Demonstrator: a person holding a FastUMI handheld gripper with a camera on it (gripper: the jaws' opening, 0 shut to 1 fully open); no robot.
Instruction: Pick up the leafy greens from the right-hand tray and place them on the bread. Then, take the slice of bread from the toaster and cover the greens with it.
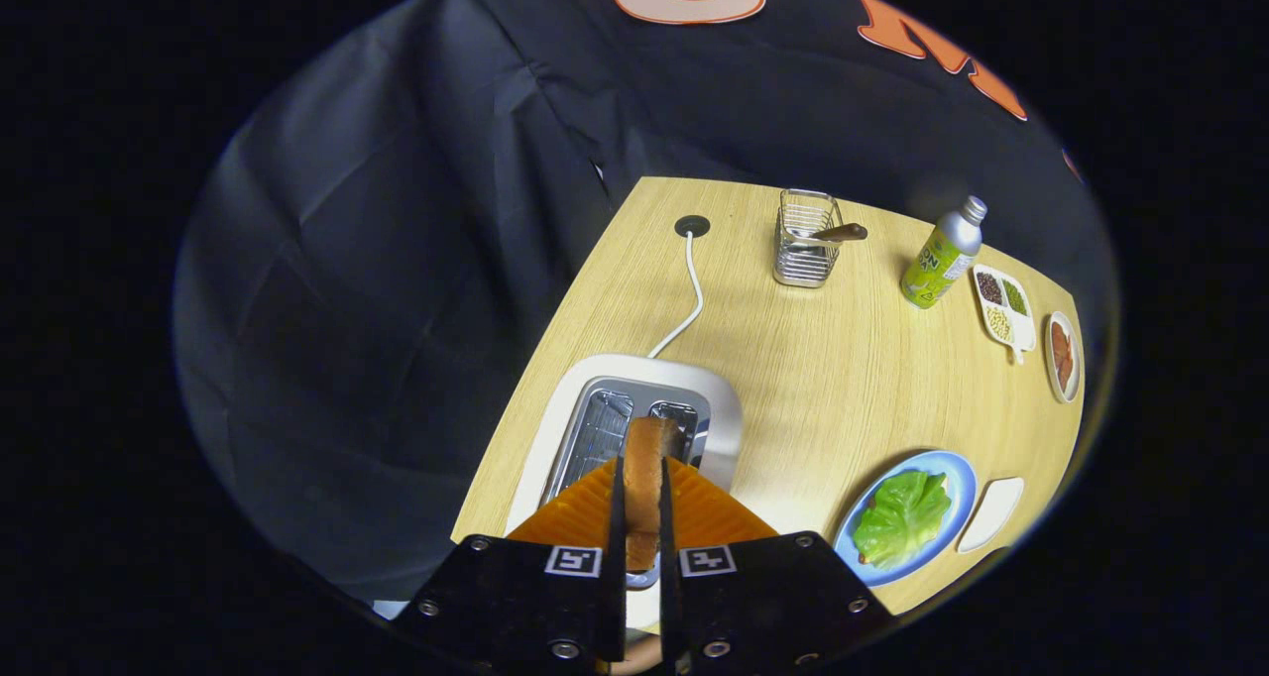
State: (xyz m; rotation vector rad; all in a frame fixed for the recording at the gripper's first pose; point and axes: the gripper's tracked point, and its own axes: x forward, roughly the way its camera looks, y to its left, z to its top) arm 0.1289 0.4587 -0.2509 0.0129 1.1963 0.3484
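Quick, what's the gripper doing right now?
Gripper: jaws shut on the bread slice, held on edge above the toaster.

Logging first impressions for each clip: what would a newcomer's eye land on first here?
First, the slice of bread clamped upright between the fingers of the gripper, just above the white toaster. Next, the green leaf lying on the blue plate, to the right of the toaster. Beyond them stand a wire basket and a bottle.
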